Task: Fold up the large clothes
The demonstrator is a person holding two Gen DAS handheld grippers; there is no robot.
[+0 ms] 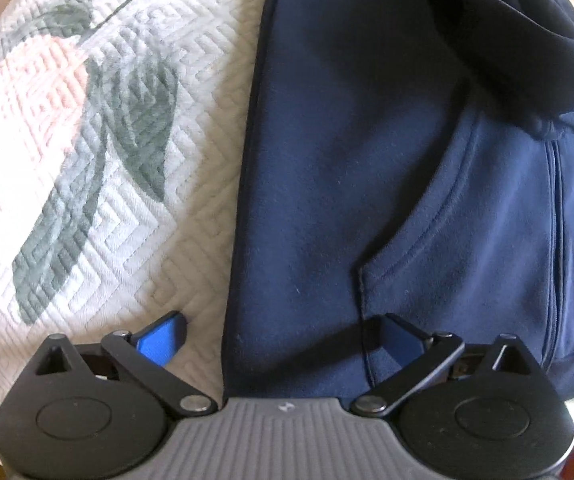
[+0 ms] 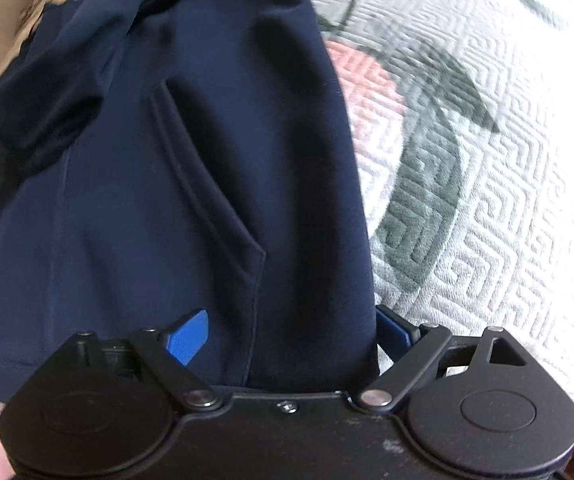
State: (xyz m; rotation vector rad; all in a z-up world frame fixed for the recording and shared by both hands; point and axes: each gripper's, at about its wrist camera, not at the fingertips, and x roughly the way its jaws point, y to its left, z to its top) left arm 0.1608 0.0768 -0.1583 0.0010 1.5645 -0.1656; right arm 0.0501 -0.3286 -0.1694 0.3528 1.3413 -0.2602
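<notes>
A navy blue zip hoodie (image 1: 367, 160) lies flat on a white quilted bedspread (image 1: 87, 160), with its pocket seam and zipper showing. It also shows in the right wrist view (image 2: 167, 180). My left gripper (image 1: 283, 336) is open, its jaws wide apart over the hoodie's left bottom edge; one blue finger lies over the bedspread, the other over the fabric. My right gripper (image 2: 291, 336) is open too, its jaws spanning the hoodie's right bottom edge. The hoodie's hood and upper part lie bunched at the far end.
The bedspread (image 2: 487, 160) has a raised geometric weave with green leaf and pink flower prints. It spreads to the left of the hoodie in the left wrist view and to the right in the right wrist view.
</notes>
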